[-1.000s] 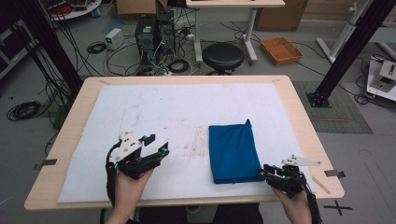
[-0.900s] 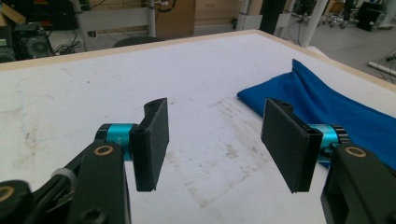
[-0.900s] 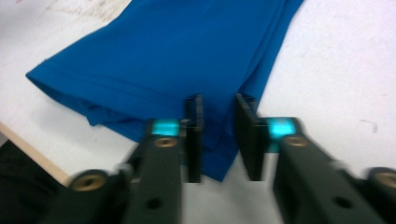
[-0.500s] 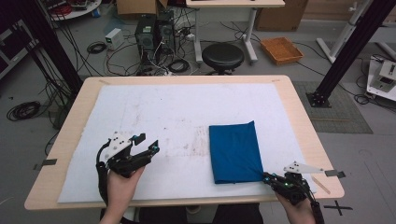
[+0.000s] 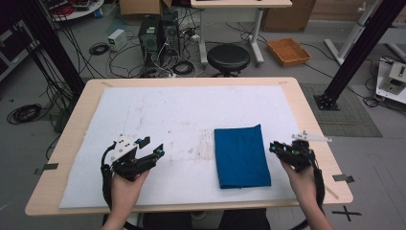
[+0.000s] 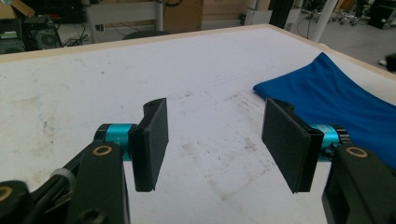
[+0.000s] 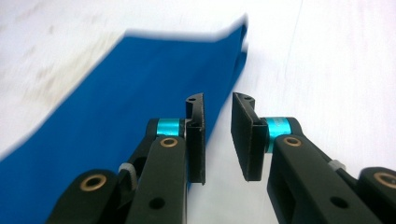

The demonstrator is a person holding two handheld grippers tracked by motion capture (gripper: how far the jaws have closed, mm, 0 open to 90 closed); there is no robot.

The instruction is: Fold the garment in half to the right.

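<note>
A folded blue cloth [image 5: 242, 157] lies flat on the white sheet [image 5: 191, 115] that covers the wooden table [image 5: 191, 81], right of centre. My right gripper [image 5: 274, 147] hovers just past the cloth's right edge, pointing toward it. In the right gripper view the cloth [image 7: 116, 93] stretches away on the left. There my right gripper [image 7: 218, 116] shows a narrow gap; its jaws have just been opening, with nothing between them. My left gripper [image 5: 151, 146] is held over the sheet well left of the cloth. In its own view it [image 6: 215, 121] stands wide open and empty, the cloth [image 6: 336, 98] off to its right.
The table's right edge [image 5: 318, 143] runs close behind my right hand. On the floor beyond the far edge stand a black stool [image 5: 228, 57], computer towers [image 5: 155, 33] with cables, and an orange tray [image 5: 288, 51]. A black frame post [image 5: 354, 52] rises at the right.
My right hand has moved from the cloth's near right corner farther up the table beside its right edge. The cloth's raised far corner now lies flat. My left hand has barely shifted.
</note>
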